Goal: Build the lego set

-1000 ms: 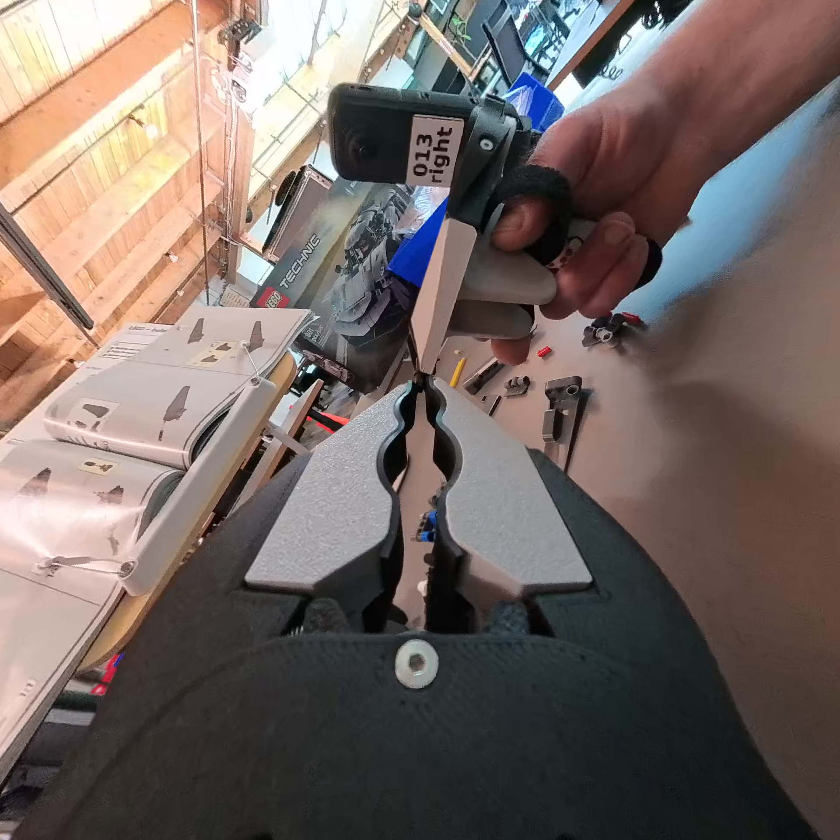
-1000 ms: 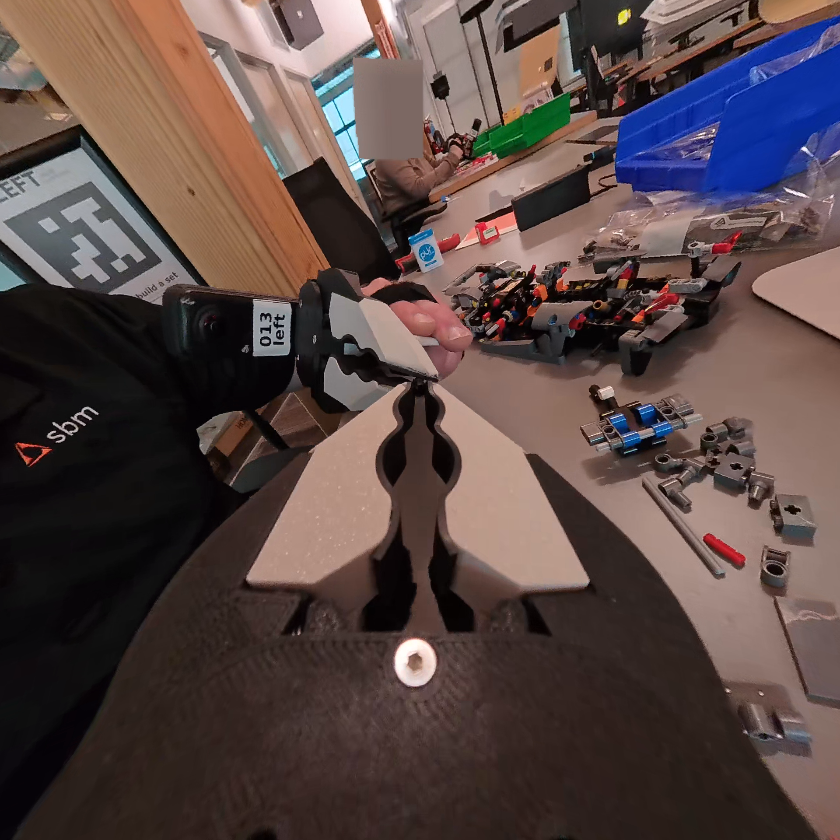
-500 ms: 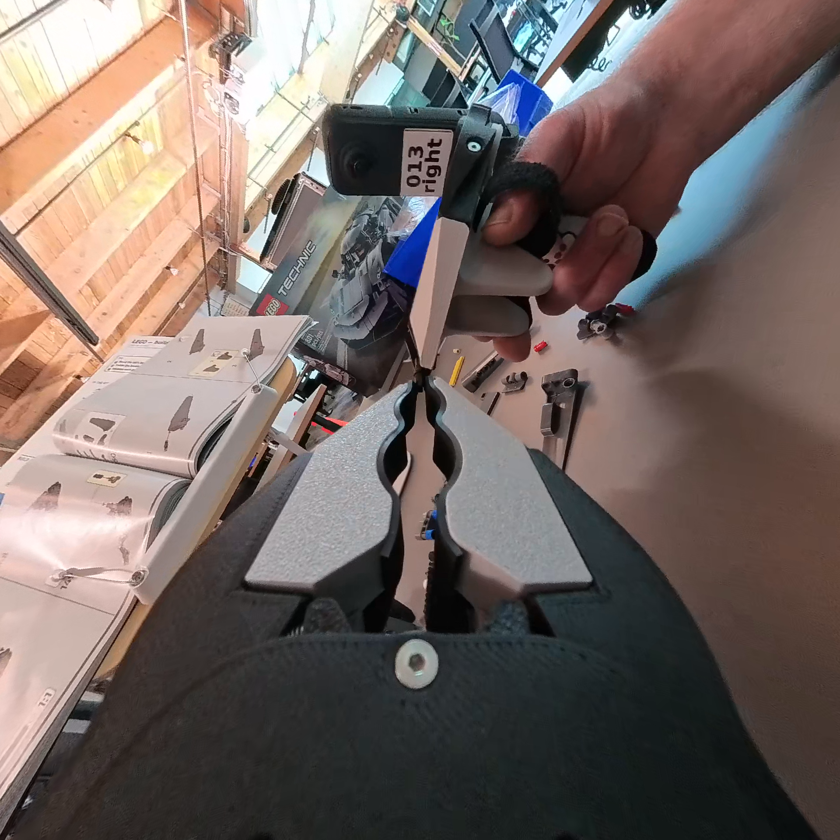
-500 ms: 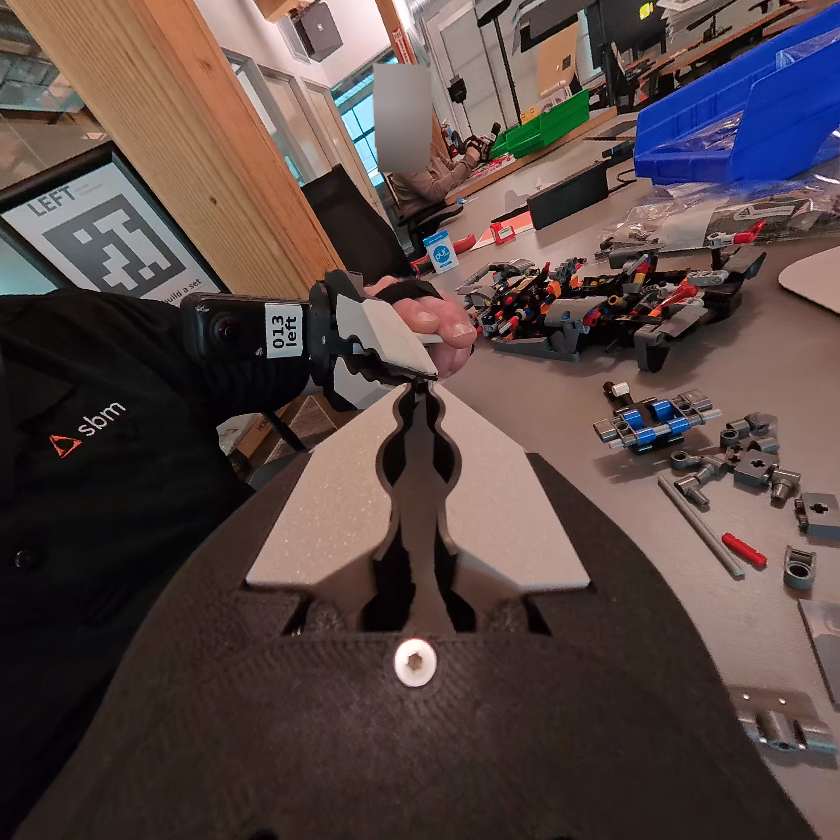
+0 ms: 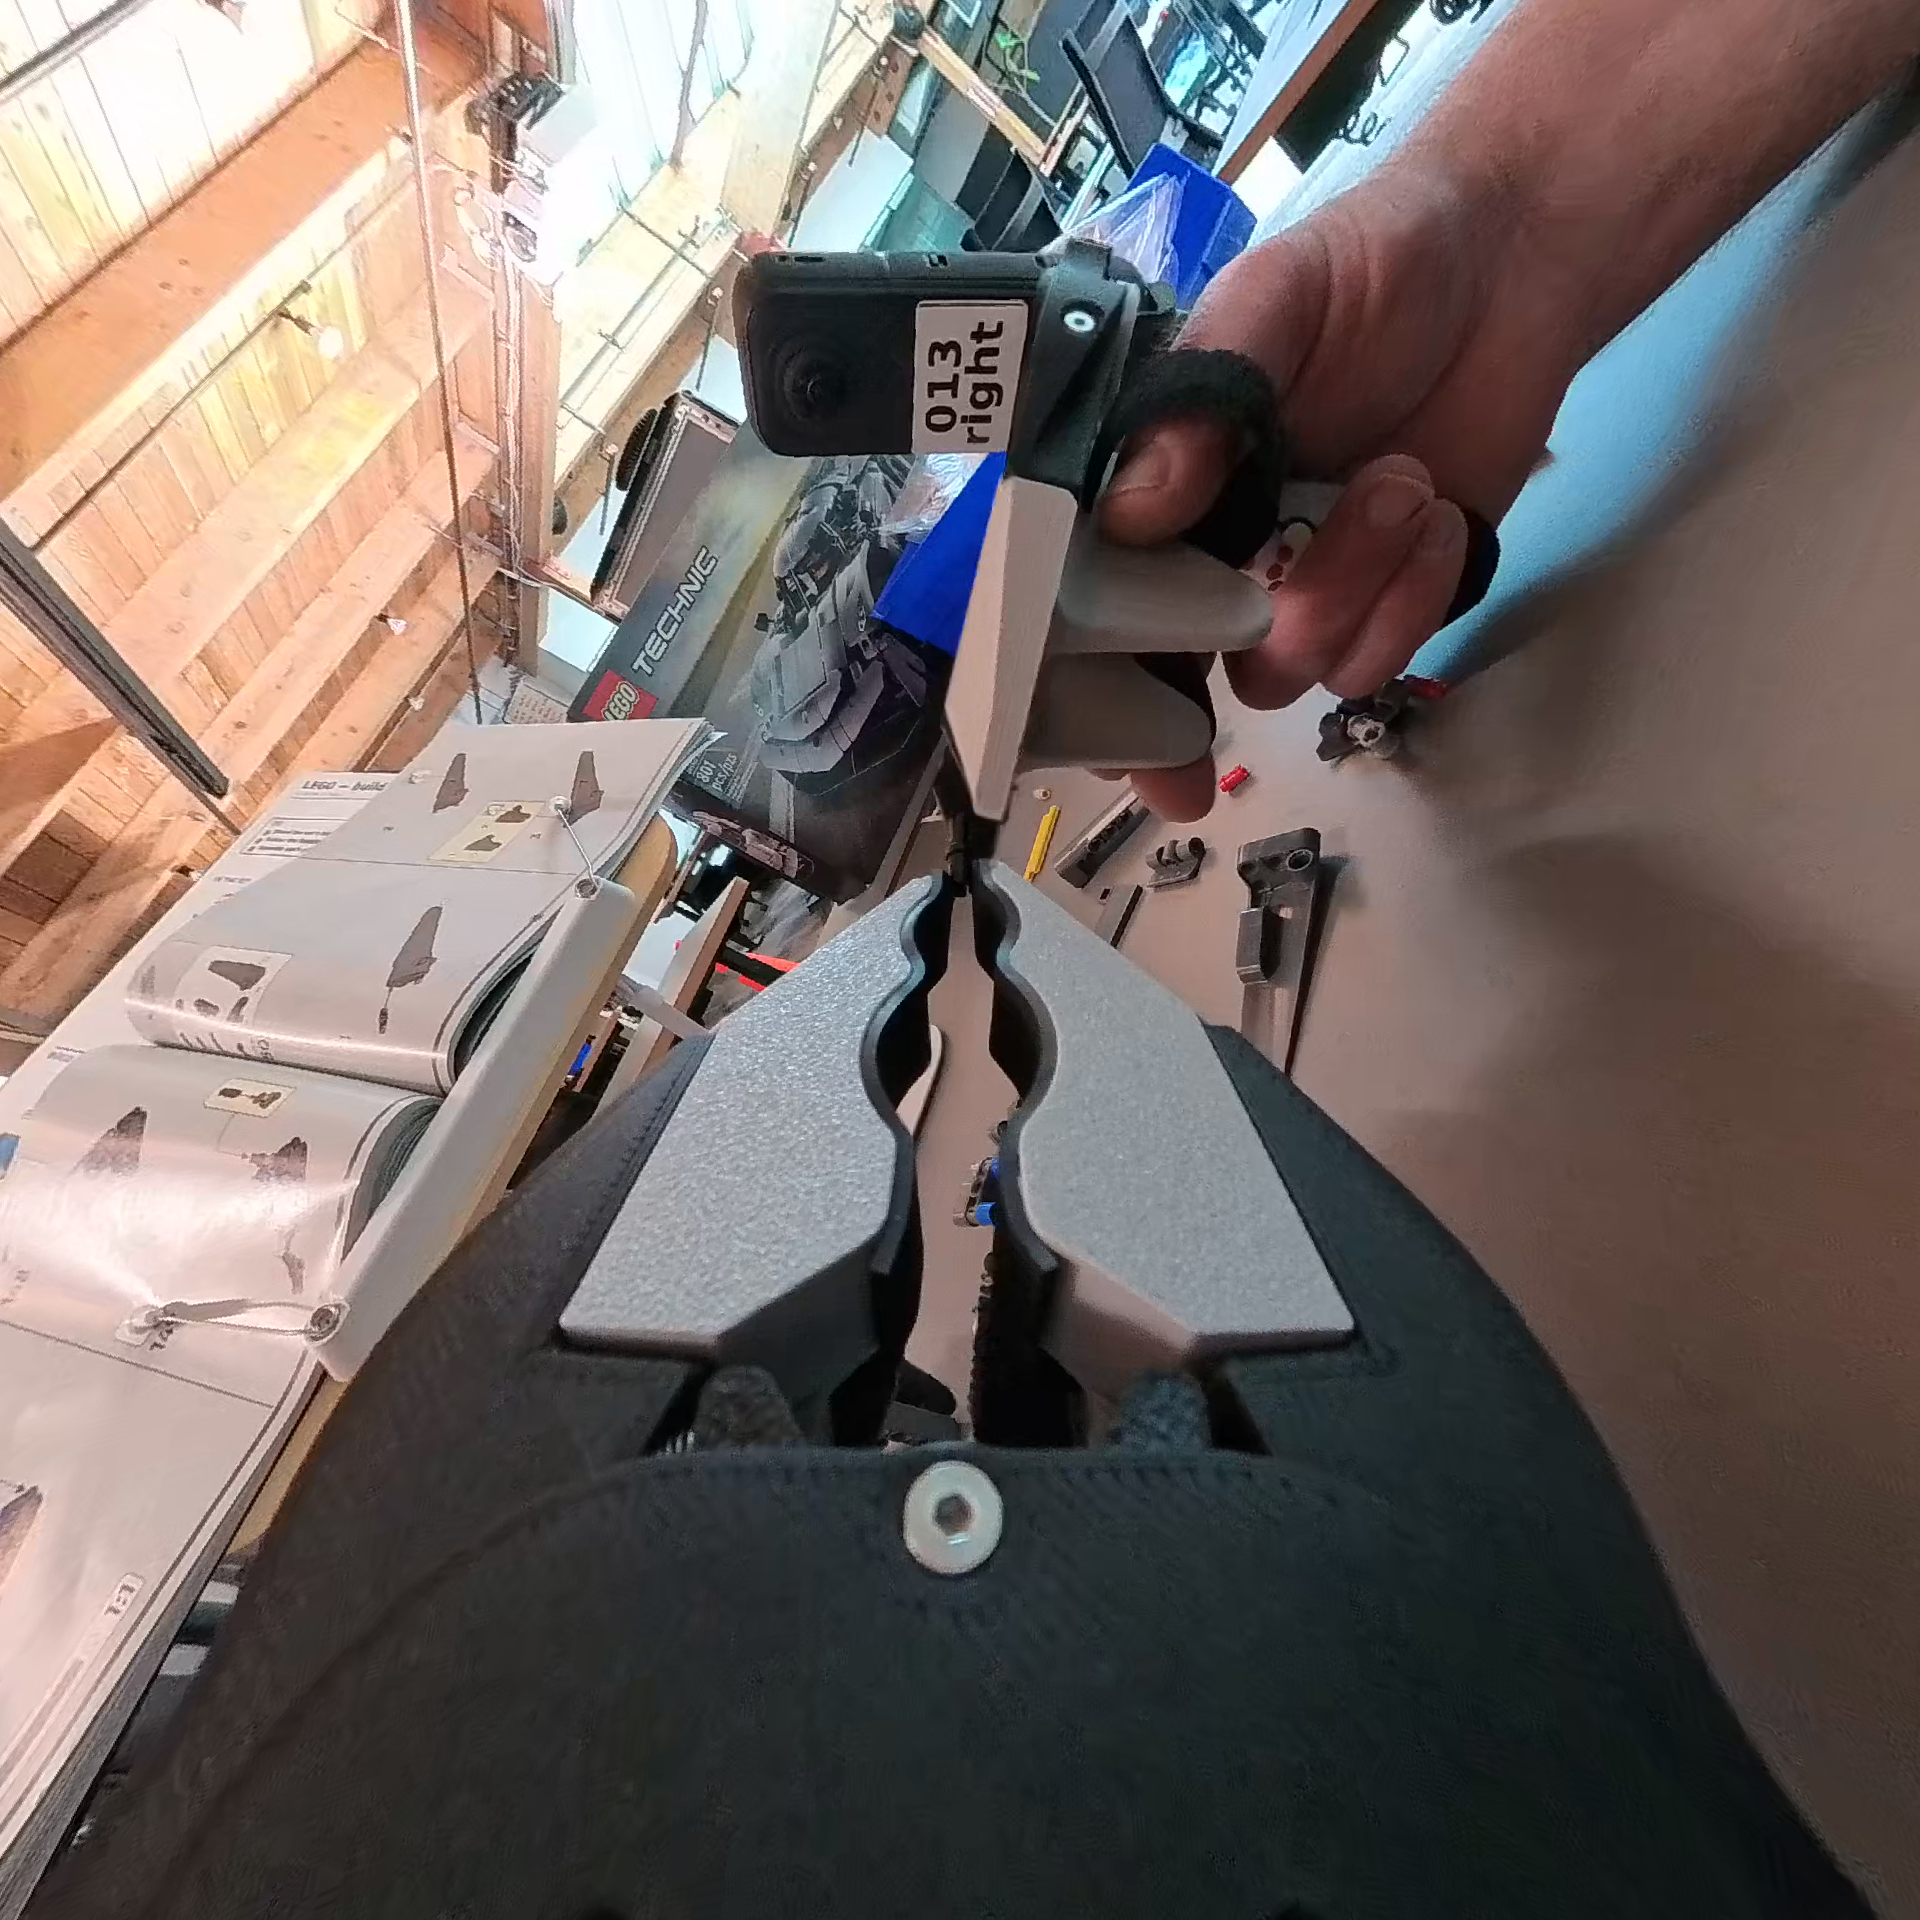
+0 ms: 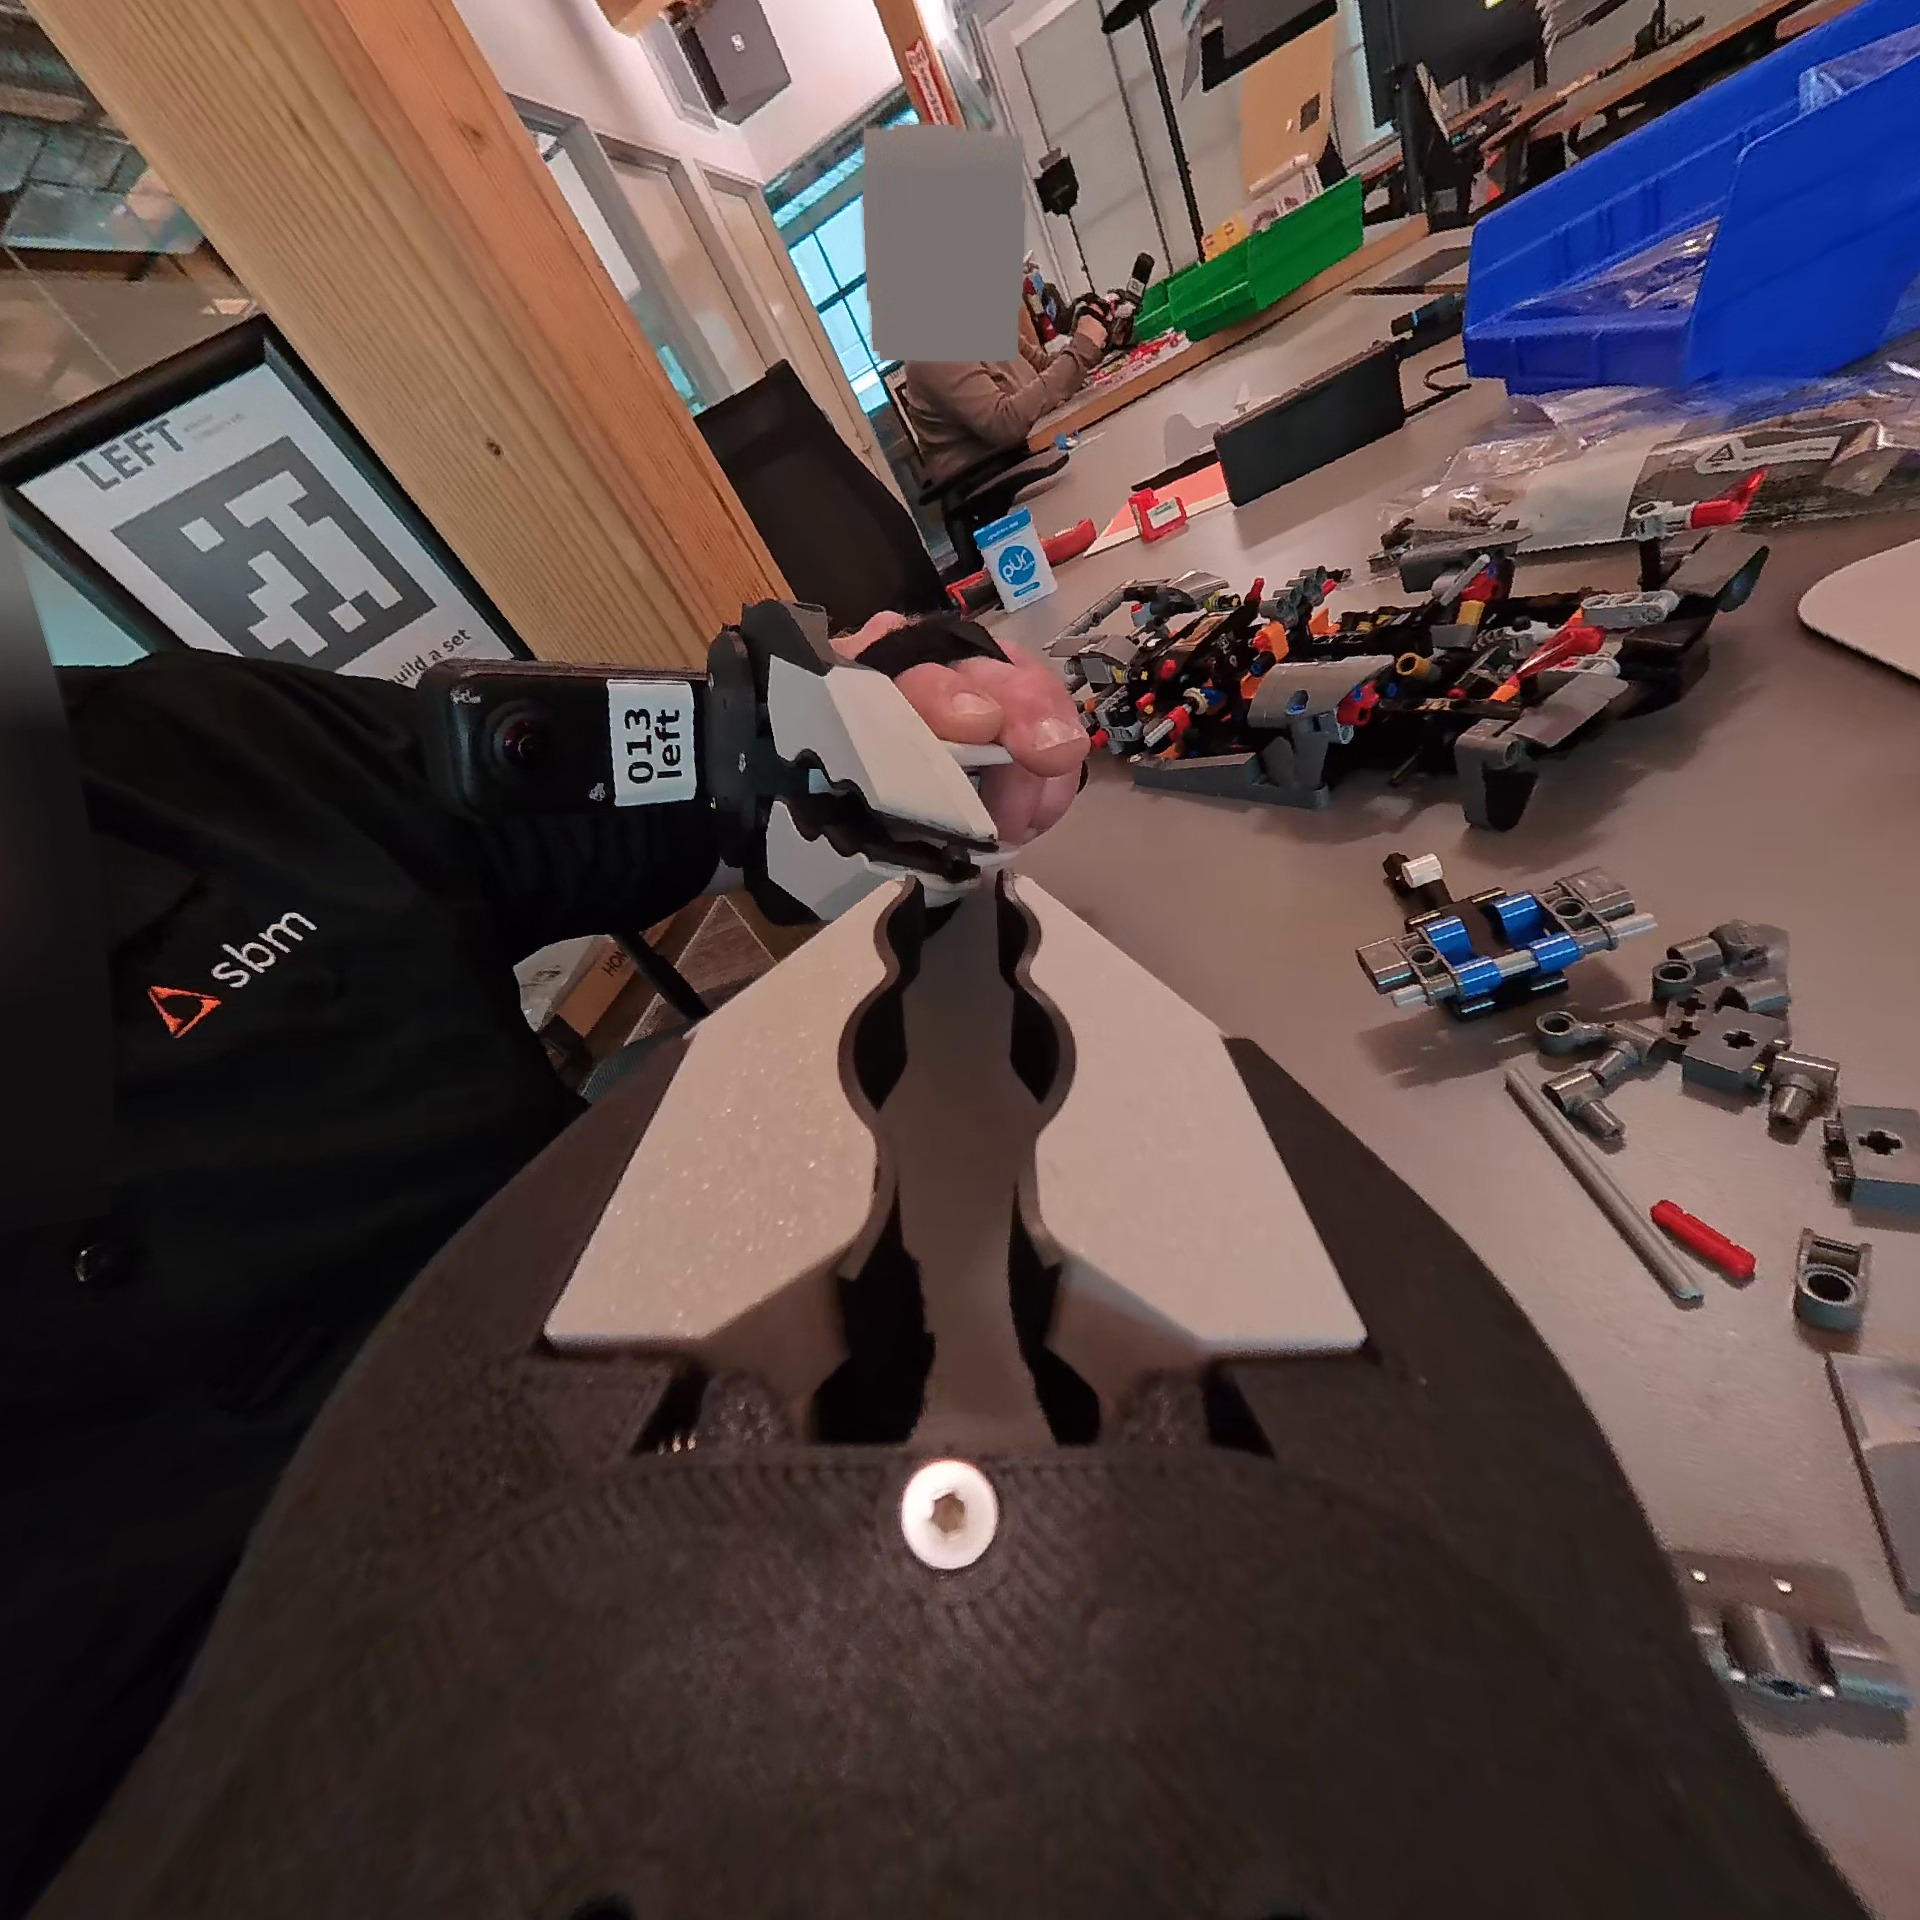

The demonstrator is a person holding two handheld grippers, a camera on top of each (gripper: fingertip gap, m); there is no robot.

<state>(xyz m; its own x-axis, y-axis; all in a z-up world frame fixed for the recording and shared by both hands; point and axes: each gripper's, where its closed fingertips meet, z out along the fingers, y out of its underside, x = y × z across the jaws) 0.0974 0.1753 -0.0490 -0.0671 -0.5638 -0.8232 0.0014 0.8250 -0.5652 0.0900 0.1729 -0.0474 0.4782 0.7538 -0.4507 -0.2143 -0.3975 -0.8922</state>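
Meeting tip to tip above the table [image 6: 1299, 883]: left gripper [image 5: 964, 883] and right gripper [image 6: 956, 883].
- Left fingers [image 5: 790, 1101]: nearly closed, pinching a small dark piece [image 5: 961, 847] at the tips; kind too small to tell.
- Right fingers [image 6: 1164, 1122]: narrow gap at the tips; whether they grip the piece cannot be told. In the left wrist view their tips [image 5: 987, 769] come down onto the same piece.
- Loose grey parts [image 6: 1725, 1039], grey axle [image 6: 1600, 1184], red pin [image 6: 1704, 1242]: on the table right of the right fingers.
- Blue-and-grey subassembly [image 6: 1496, 951]: just beyond them.
- Part-built lego model [image 6: 1403, 686]: farther back, well apart from both grippers.
- Instruction book [image 5: 312, 987]: open, left of the left fingers.
- Set box [image 5: 790, 644], blue bins [image 6: 1704, 260]: far end.
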